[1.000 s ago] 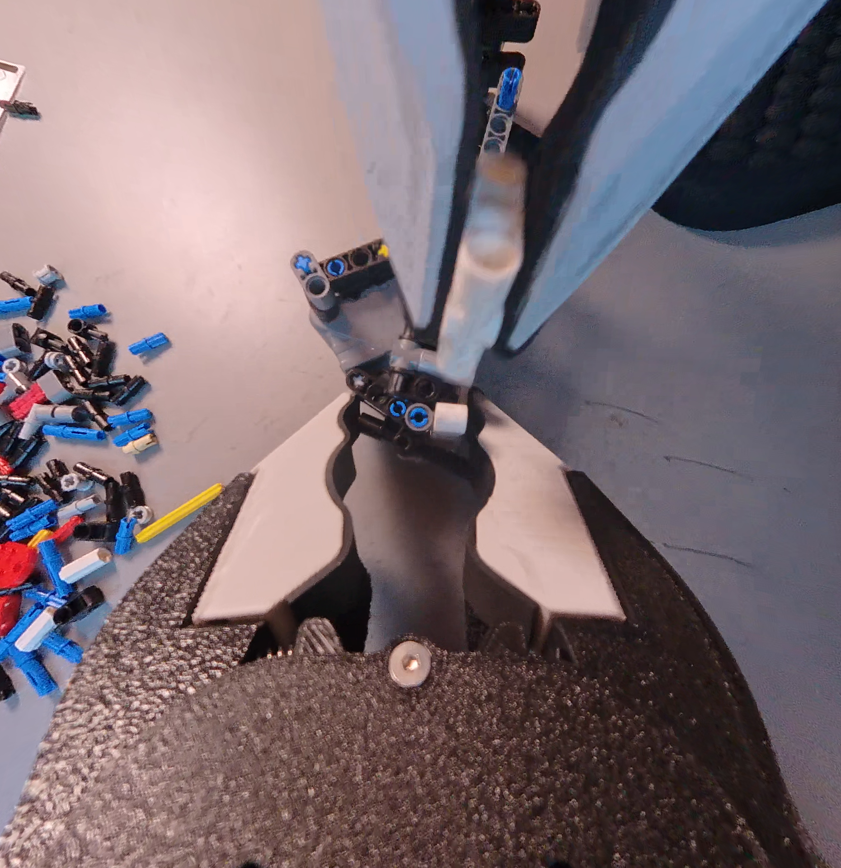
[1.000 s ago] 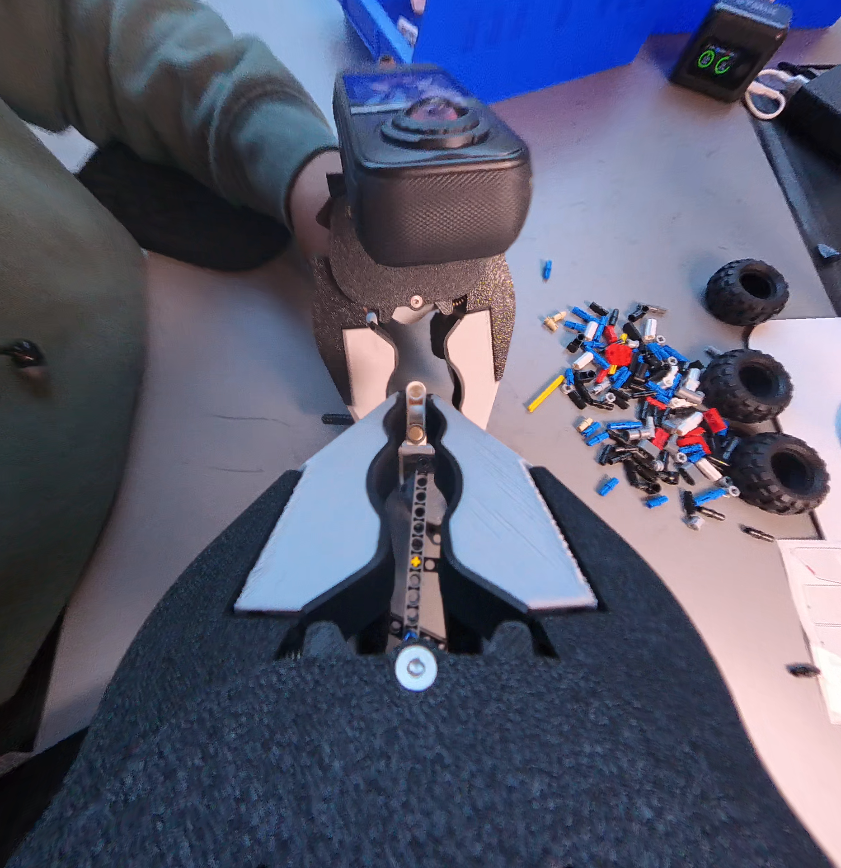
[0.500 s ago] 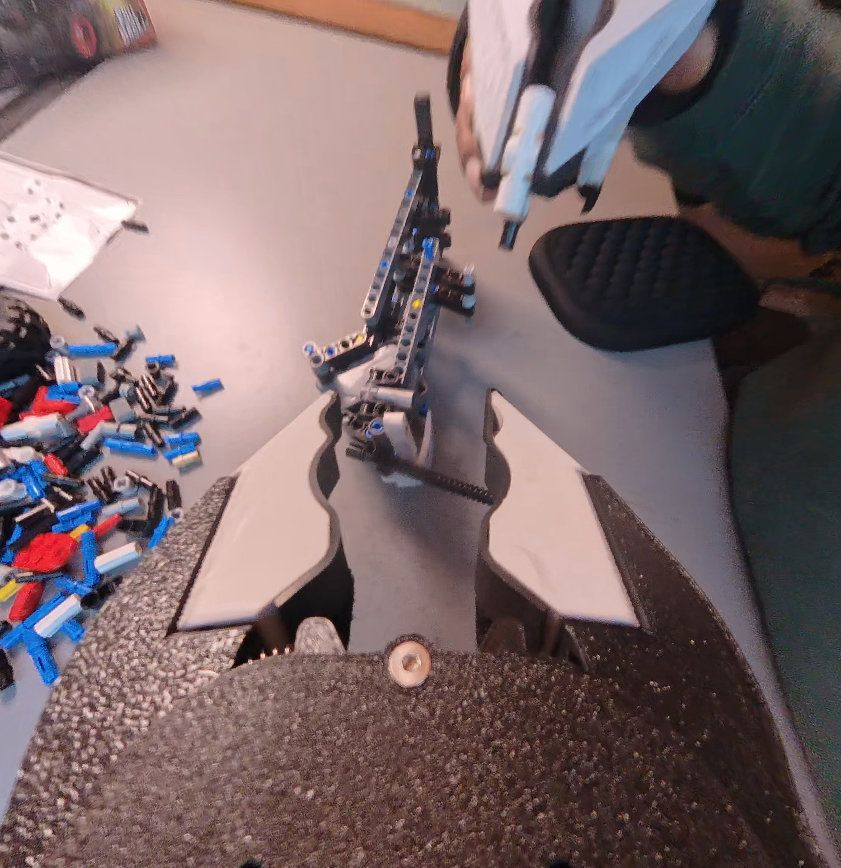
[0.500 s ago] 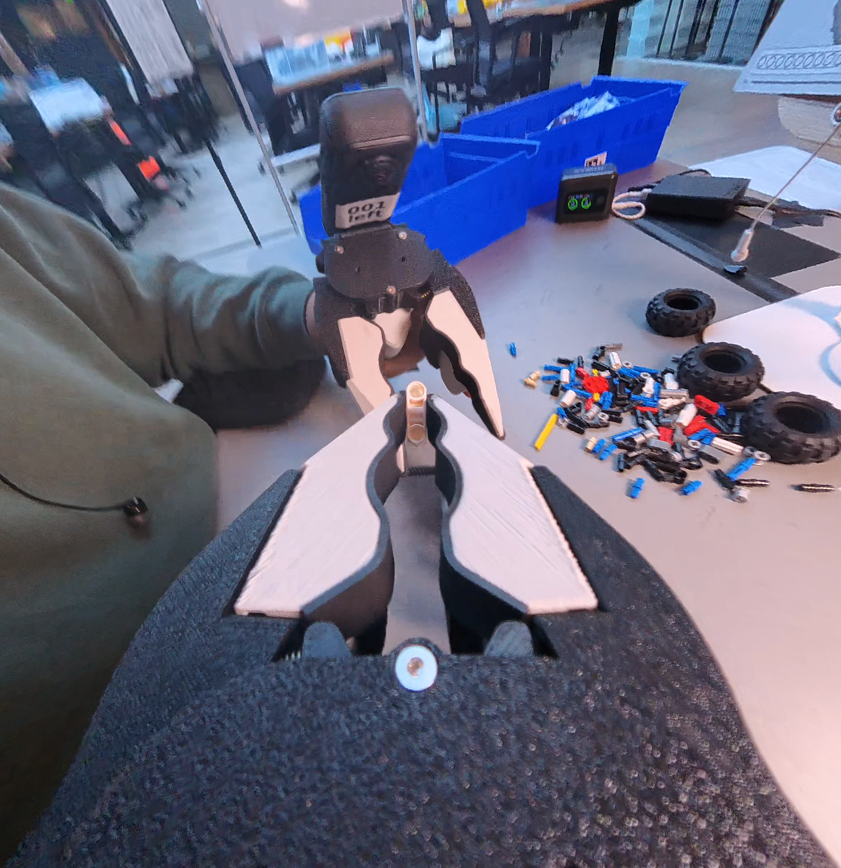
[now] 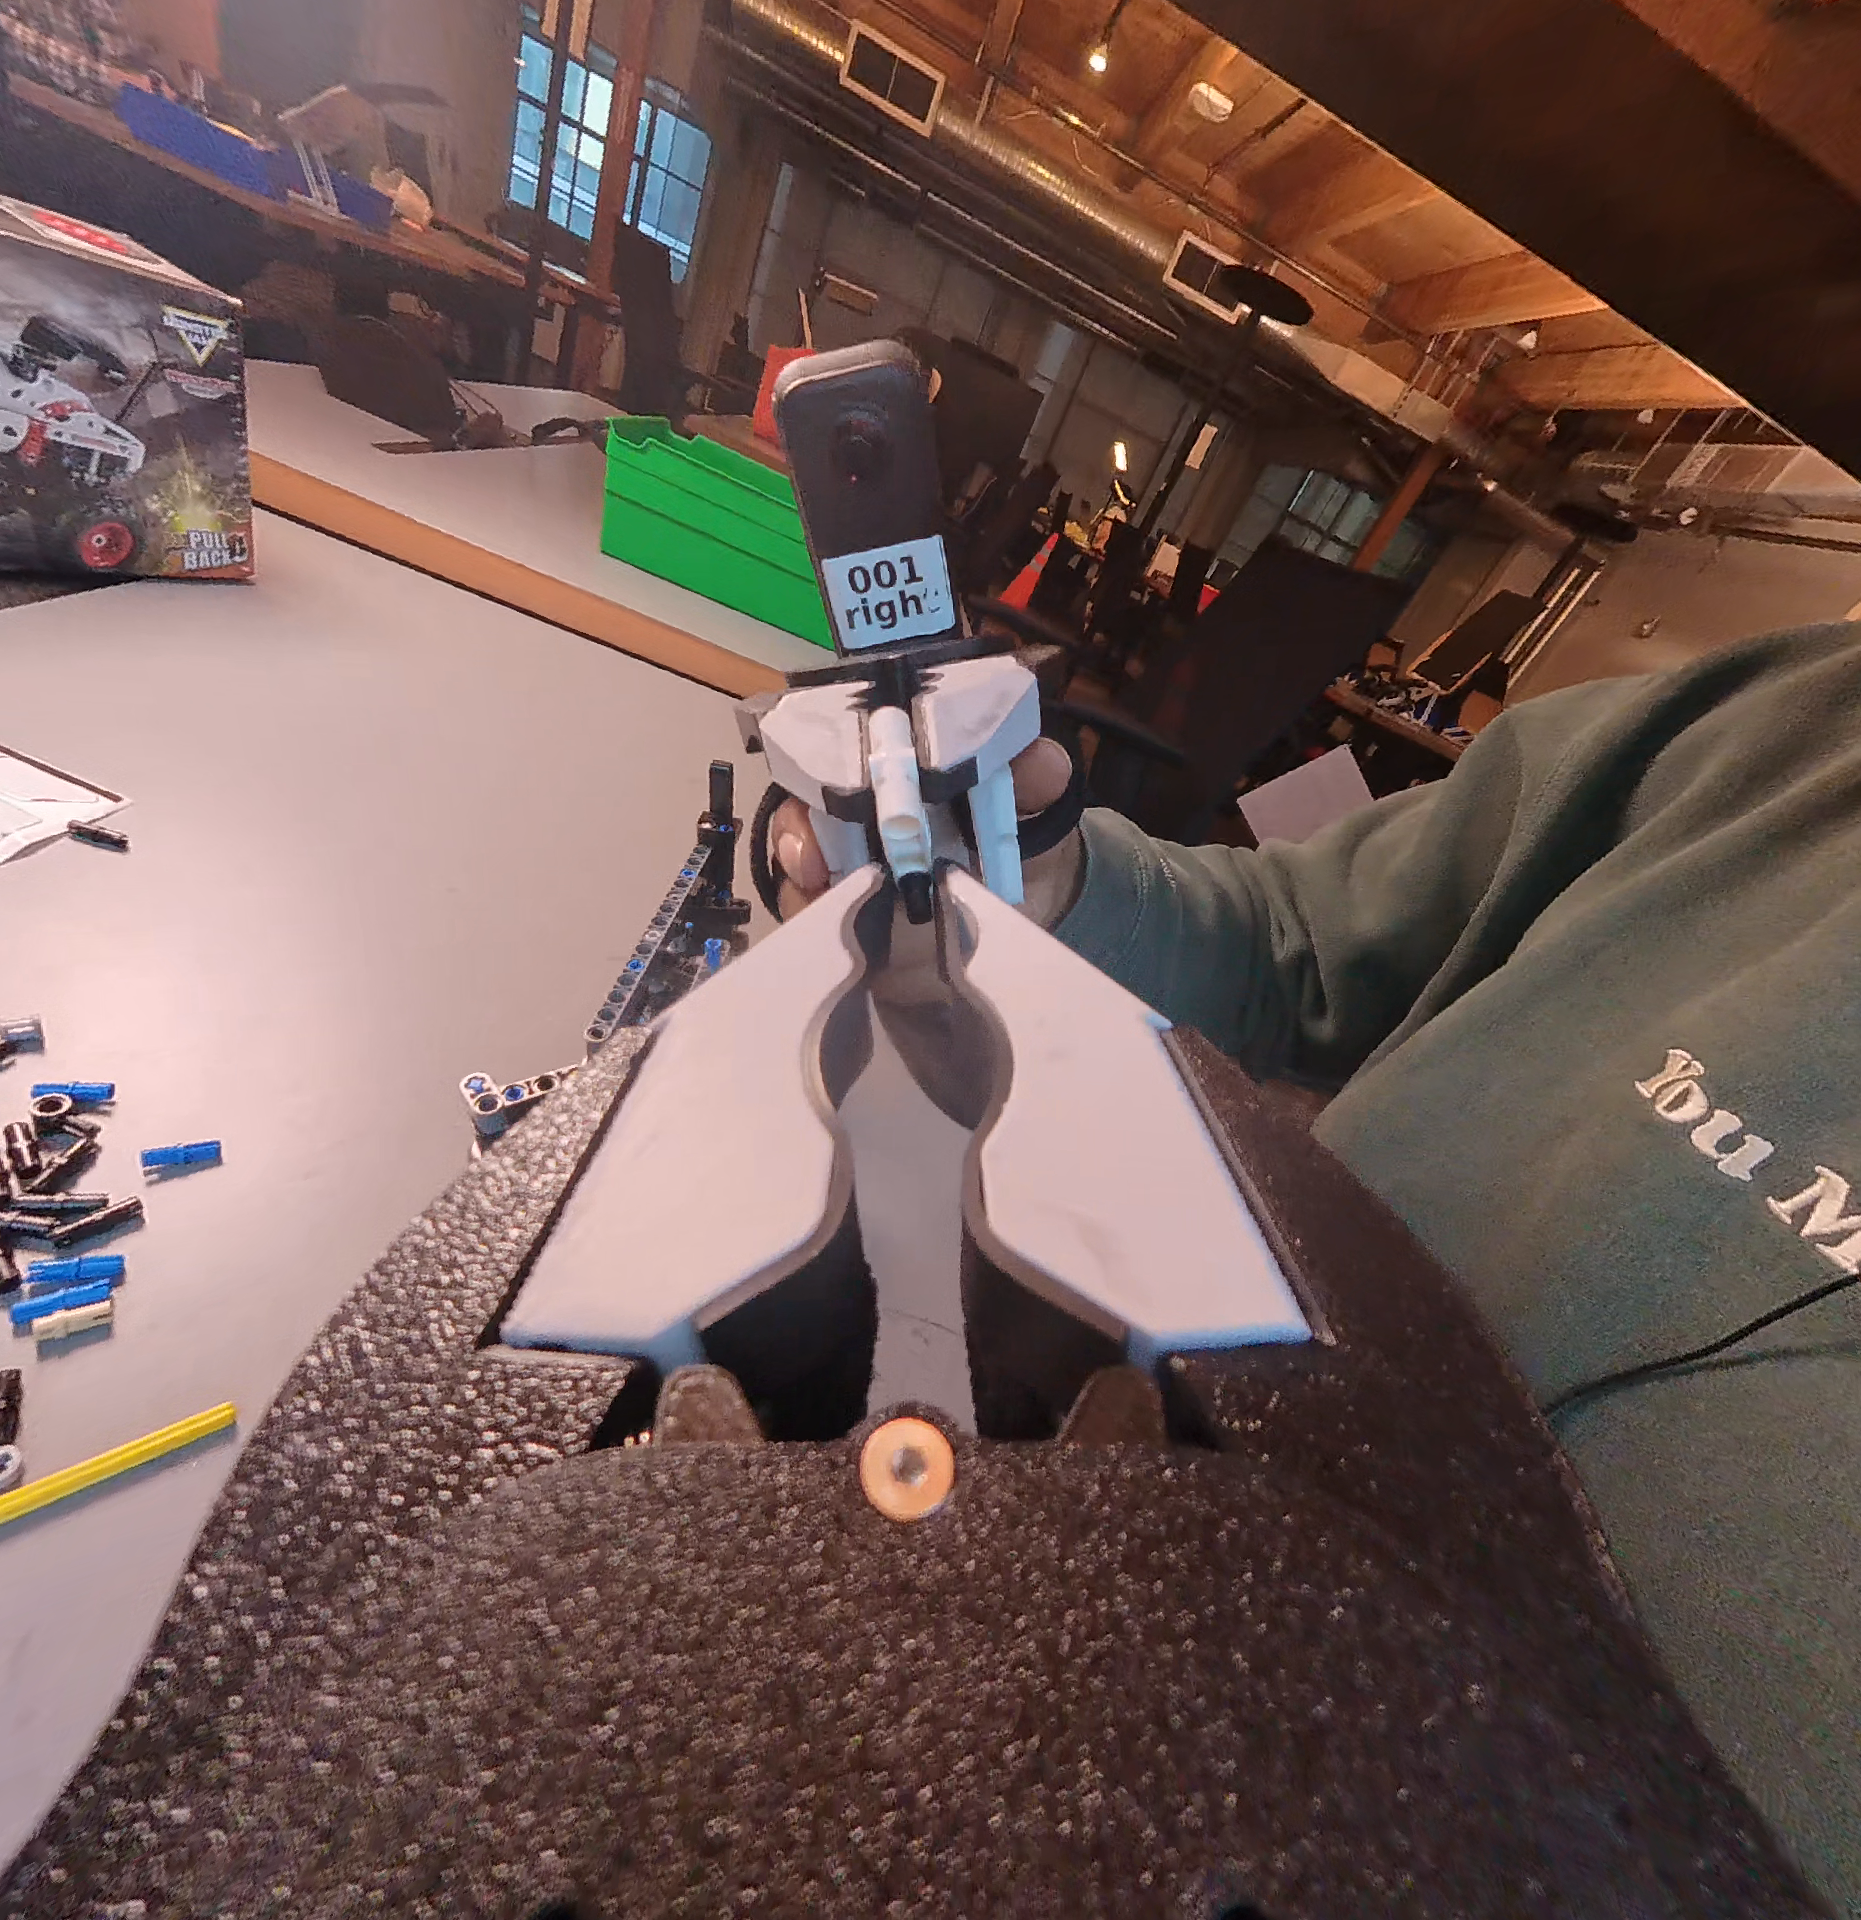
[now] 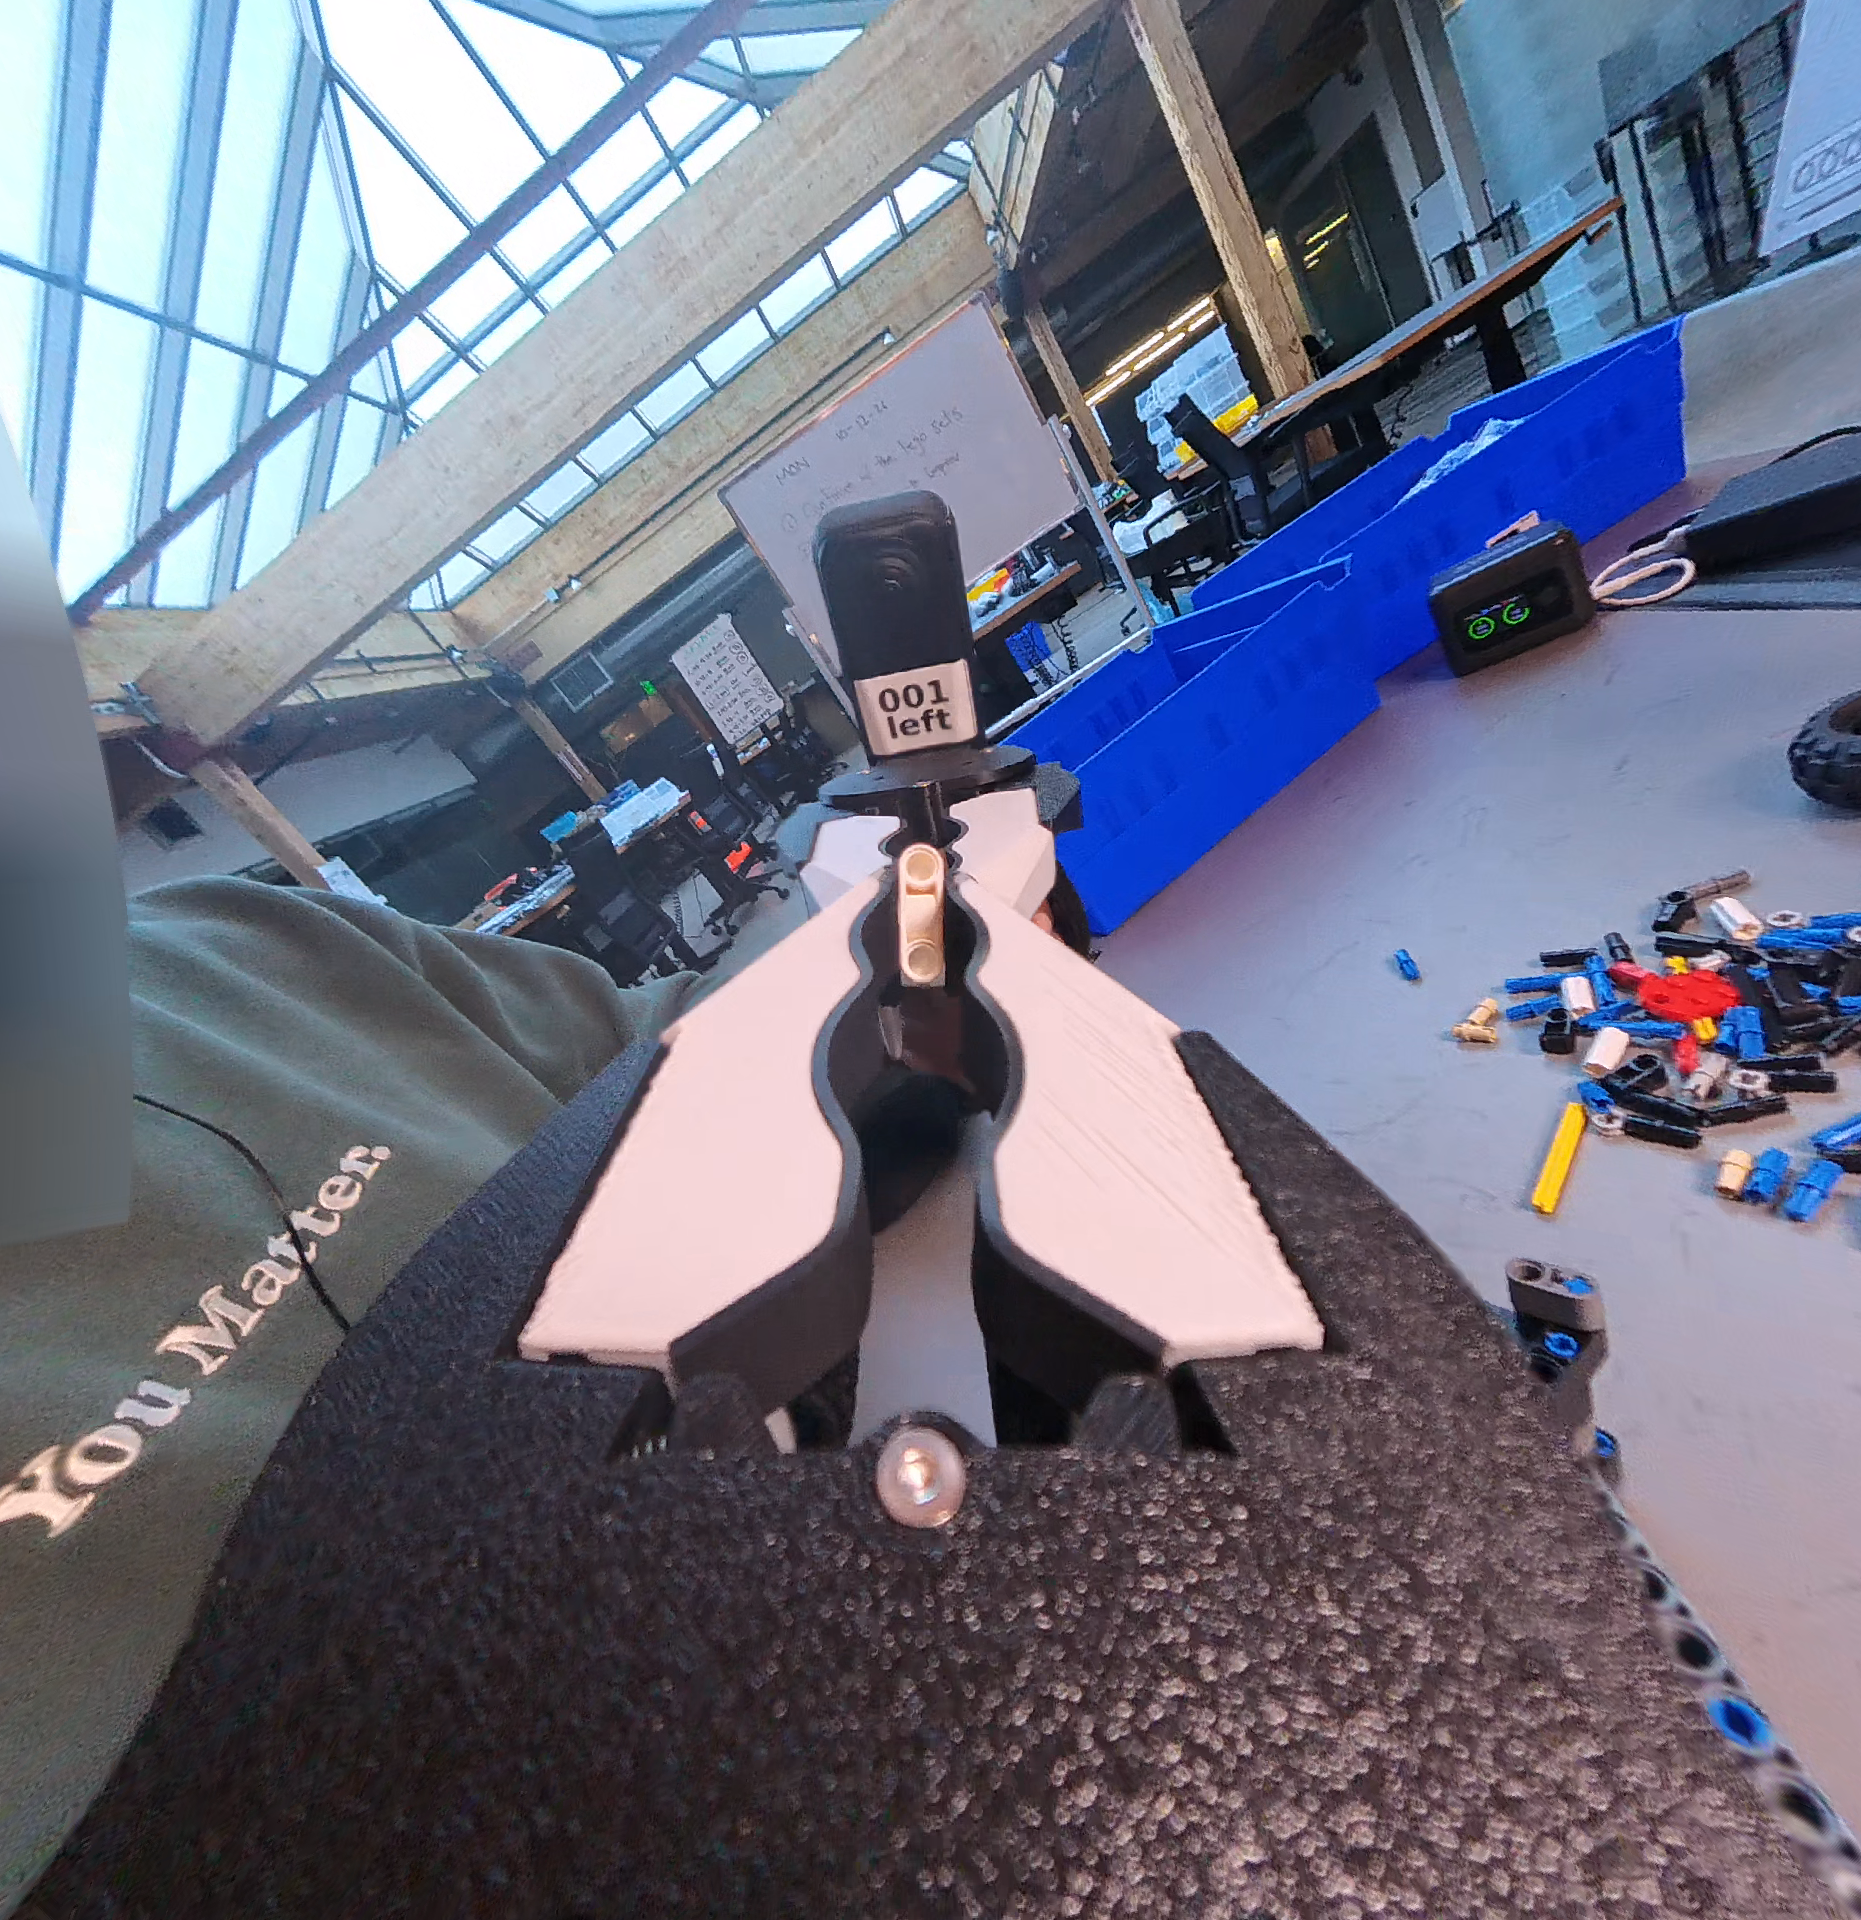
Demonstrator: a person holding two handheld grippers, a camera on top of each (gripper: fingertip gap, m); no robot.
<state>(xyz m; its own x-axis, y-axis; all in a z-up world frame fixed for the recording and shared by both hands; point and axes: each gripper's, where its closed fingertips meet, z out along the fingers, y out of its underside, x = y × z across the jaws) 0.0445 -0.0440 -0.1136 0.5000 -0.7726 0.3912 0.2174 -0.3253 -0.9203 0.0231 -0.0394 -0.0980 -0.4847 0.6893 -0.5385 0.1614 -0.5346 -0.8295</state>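
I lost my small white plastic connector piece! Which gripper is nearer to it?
Right. The right gripper clamps the white piece; the left gripper faces it, tips at its black pin.

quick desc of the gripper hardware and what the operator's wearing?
Both alike: the left gripper and right gripper have pale wavy-edged fingers on rough black printed bodies, each topped by a black camera with a white sticker. Operator wears a green sweatshirt with pale lettering and a thin black cable.

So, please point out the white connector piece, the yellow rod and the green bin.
white connector piece (image 6: 919, 914), right wrist view: its middle, between the right gripper's tips.
yellow rod (image 5: 100, 1467), left wrist view: mid-length, on the table.
green bin (image 5: 697, 520), left wrist view: its front wall.
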